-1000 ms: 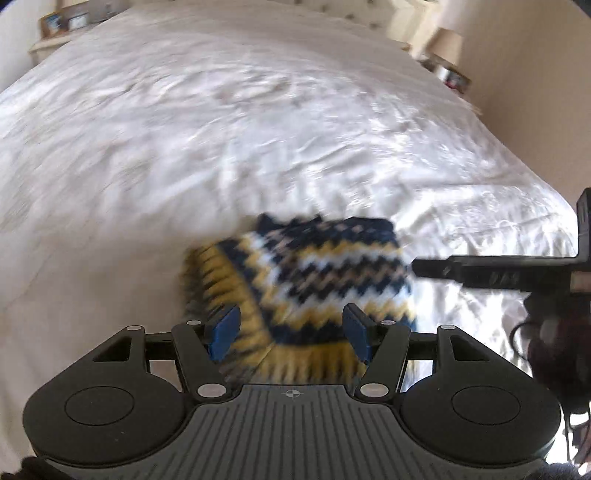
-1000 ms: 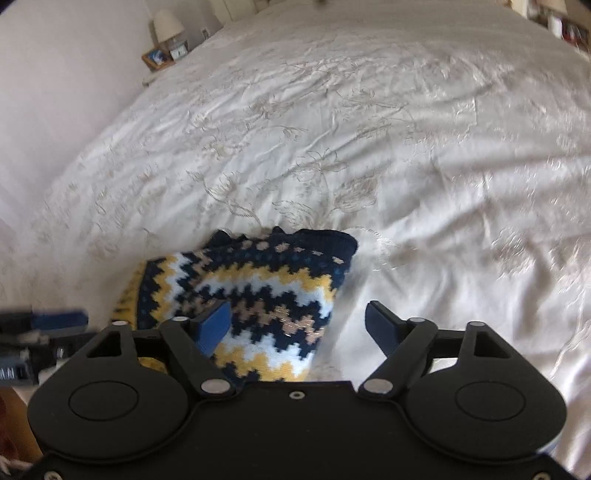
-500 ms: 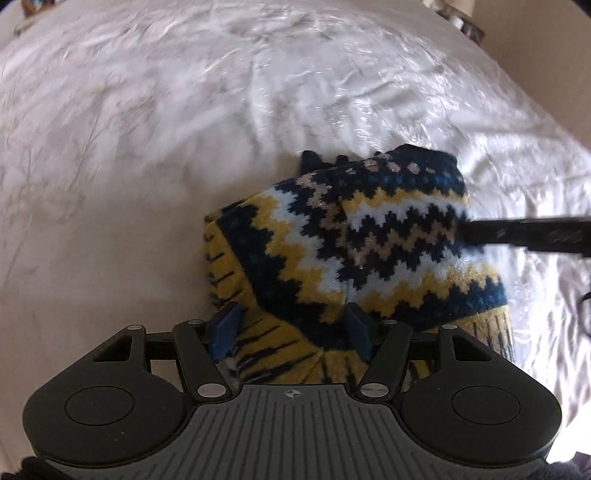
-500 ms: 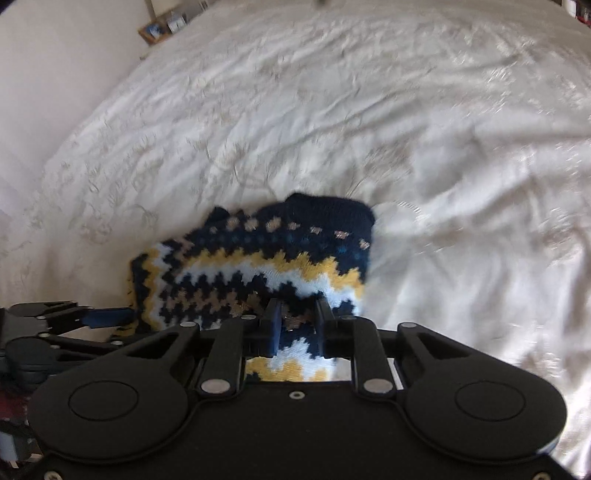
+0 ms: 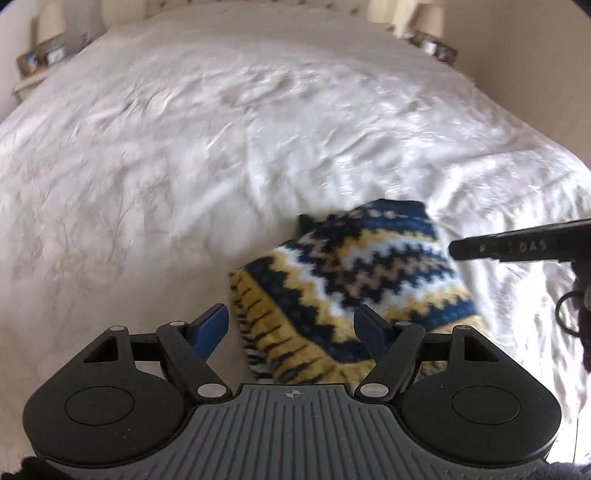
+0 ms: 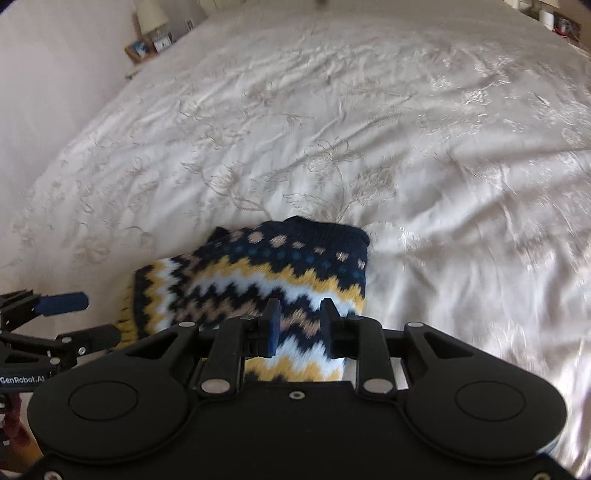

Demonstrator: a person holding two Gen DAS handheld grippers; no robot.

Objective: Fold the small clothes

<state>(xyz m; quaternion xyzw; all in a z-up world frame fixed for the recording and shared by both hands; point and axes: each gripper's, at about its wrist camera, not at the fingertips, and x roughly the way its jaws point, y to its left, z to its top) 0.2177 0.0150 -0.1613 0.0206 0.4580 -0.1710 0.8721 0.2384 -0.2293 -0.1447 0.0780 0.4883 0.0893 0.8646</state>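
A small knitted sweater [image 5: 354,284] with navy, yellow, white and tan zigzag bands lies folded on the white bed [image 5: 221,147]. It also shows in the right wrist view [image 6: 258,273]. My left gripper [image 5: 291,328] is open at the sweater's near left edge, its fingers apart and holding nothing. My right gripper [image 6: 298,325] is shut on the sweater's near edge, with fabric between its narrow jaws. The right gripper's finger [image 5: 517,245] reaches in from the right in the left wrist view. The left gripper [image 6: 62,317] shows at the left edge of the right wrist view.
The embroidered white bedspread [image 6: 369,147] spreads wide around the sweater. A nightstand with a lamp and photo frames [image 6: 151,37] stands at the far left, another [image 5: 428,33] at the far right. A beige wall [image 5: 535,74] runs along the right side.
My right gripper closed on the sweater's near edge and still holds it. My left gripper drew back and to the left, its fingers spreading wider, off the sweater.
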